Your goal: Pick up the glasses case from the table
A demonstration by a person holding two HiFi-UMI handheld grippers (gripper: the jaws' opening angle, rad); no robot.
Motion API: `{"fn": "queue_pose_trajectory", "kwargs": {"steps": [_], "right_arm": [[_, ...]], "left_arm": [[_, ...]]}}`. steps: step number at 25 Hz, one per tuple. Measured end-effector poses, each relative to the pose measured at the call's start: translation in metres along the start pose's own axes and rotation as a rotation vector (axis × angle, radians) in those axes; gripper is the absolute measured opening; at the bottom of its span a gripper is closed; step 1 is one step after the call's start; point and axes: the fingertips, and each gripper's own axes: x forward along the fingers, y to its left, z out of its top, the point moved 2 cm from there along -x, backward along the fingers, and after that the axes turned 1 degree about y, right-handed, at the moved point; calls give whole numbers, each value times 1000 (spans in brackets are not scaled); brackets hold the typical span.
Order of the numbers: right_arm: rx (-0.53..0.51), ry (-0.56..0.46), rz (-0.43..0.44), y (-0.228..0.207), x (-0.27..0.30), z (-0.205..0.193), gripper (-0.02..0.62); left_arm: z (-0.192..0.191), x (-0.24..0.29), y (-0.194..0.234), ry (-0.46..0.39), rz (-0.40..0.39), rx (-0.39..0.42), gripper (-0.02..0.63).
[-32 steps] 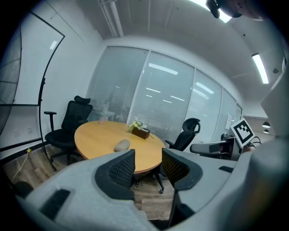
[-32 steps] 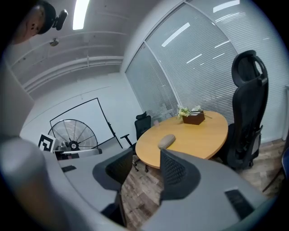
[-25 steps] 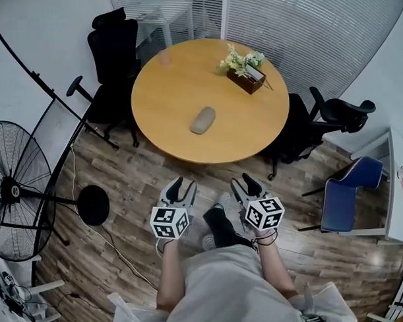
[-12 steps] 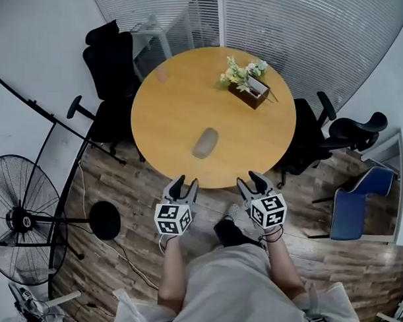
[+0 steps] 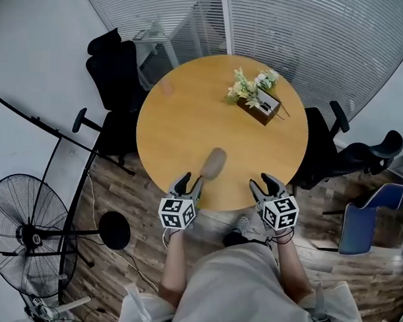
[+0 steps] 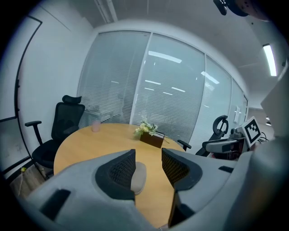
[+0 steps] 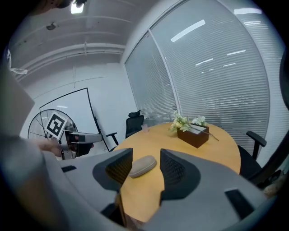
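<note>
While both tools hover at the near rim of the round table [image 5: 180,105] with nothing in them, I judge the step in hand to be the reach for the glasses case [image 5: 213,163]. The case lies flat on the wood close to the near edge, its long side running away from me and tilted a little to the right. It sits just ahead of the left gripper [image 5: 189,185] and well apart from the flower box [image 5: 260,103] on the far side.

The left gripper is released, its jaws standing apart. In the left gripper view the case shows partly behind the left jaw, beyond the tips and not yet between the pads. The right gripper [image 5: 265,183] is likewise released and empty, with the case off to its left.

I would take it with the left one, since it is nearer. To do it well, I would:
- slide a touch to the right so the case centres in the gap;
- square the jaws across its narrow width, not its length;
- tip the nose down until the pads straddle its rounded sides low, near the wood;
- clench at its middle, because the smooth curved shell could squirt out of a high or end-on pinch;
- lift straight up, holding the right one clear.
</note>
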Motion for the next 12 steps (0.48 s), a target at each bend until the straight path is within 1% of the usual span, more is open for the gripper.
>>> {"fn": "queue_pose_trajectory", "kwargs": {"steps": [6,12], "right_arm": [[45,20,5,-24,30,-3,189],[42,28,32,-27,46,4,189]], "left_arm": [[5,43,21,24,-12,22,173],[6,68,22,26,-32,1,173]]}}
